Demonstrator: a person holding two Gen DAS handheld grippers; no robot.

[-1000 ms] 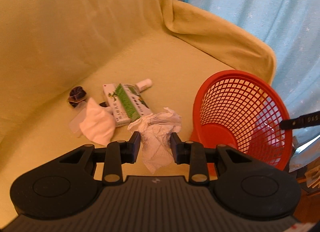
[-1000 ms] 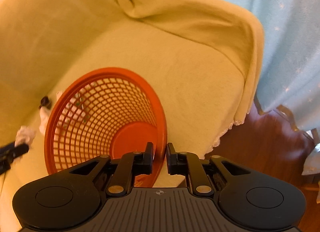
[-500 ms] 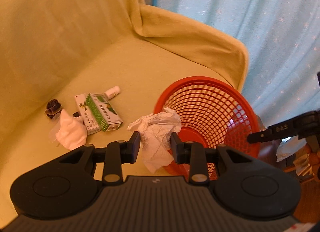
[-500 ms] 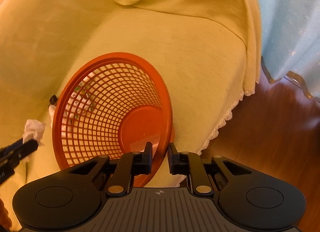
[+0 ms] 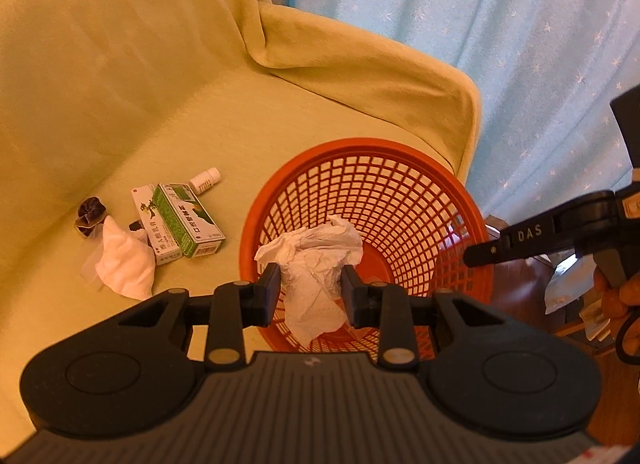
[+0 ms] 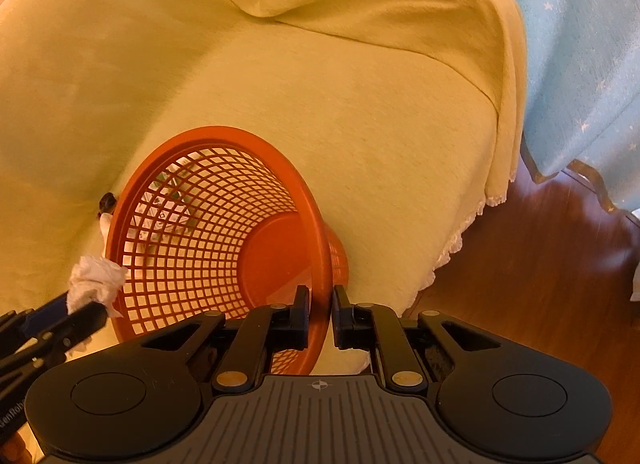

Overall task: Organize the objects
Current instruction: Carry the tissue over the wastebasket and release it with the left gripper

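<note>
Left hand-held gripper (image 5: 311,298) pinches a crumpled white paper tissue wad (image 5: 314,264) between its two black fingers, wad held in front of the mouth of the round red plastic mesh basket (image 5: 400,200). In the right wrist view the same wad (image 6: 96,284) sits right at the basket's left rim edge, not yet inside. Right hand-held gripper (image 6: 320,314) is clamped on the red basket's rim (image 6: 320,264), one finger inside the rim, one outside, basket tilted with its opening facing toward the left gripper. Basket rests on the yellow-green cloth-covered sofa seat (image 5: 224,136), near the sofa's armrest.

On the seat left of the basket: a green-and-white cardboard medicine box (image 5: 188,220) lying flat, a small white plastic bottle (image 5: 205,180) just beyond it lying on its side, a folded white cloth piece (image 5: 124,264) just beside the box's near-left corner, a small dark scrunchie-like item (image 5: 91,216) past the cloth. Light blue star-print curtain (image 5: 500,44) behind the sofa. Brown wooden floor (image 6: 540,284) right of the sofa edge. Part of a person's hand (image 5: 624,304) shows at the right edge of the left wrist view, gripping the right gripper's handle.
</note>
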